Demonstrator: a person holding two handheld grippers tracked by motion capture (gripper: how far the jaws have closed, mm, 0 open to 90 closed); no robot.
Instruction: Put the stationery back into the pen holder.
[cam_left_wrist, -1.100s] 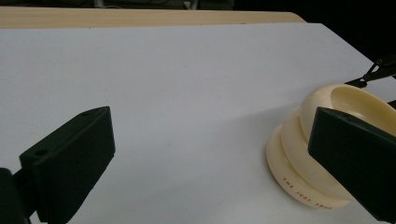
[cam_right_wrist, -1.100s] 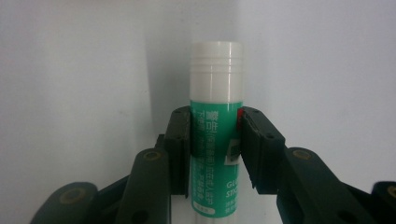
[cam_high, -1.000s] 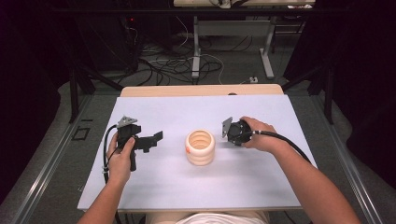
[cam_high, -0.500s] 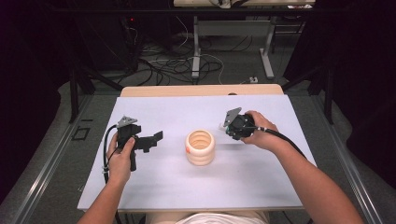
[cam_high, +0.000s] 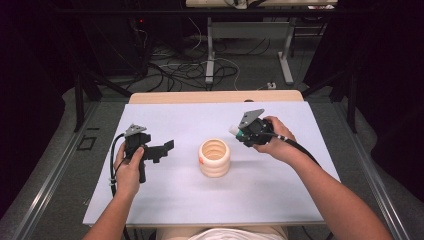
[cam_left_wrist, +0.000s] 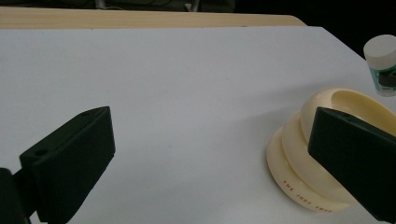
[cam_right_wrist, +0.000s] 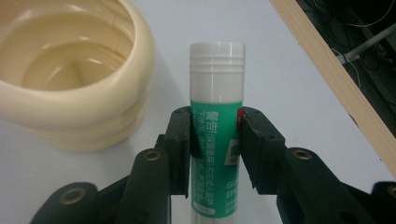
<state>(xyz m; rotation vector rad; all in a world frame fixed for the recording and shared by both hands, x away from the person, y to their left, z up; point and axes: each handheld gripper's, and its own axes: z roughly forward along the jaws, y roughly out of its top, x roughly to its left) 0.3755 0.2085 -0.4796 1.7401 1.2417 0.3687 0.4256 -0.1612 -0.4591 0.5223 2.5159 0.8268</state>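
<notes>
A cream ribbed cup (cam_high: 215, 157) stands in the middle of the white table. My right gripper (cam_high: 242, 134) hovers above the table just right of the cup, shut on a green glue stick (cam_high: 235, 131) whose white cap points toward the cup. In the right gripper view the jaws clamp the glue stick (cam_right_wrist: 216, 93) around its green label, with the cup (cam_right_wrist: 70, 70) at the upper left. My left gripper (cam_high: 167, 146) rests left of the cup, open and with nothing between its jaws. Its own view has the cup (cam_left_wrist: 308, 154) partly behind the right jaw and the glue stick (cam_left_wrist: 383, 63) at the far right.
The white sheet (cam_high: 280, 190) covers most of the table, and a wooden strip (cam_high: 215, 96) runs along its far edge. Beyond that lie a dark floor with cables (cam_high: 180, 65) and table legs.
My right gripper has risen off the table with the glue stick in it, drifting slightly toward the far side. The left gripper and the cup have stayed put.
</notes>
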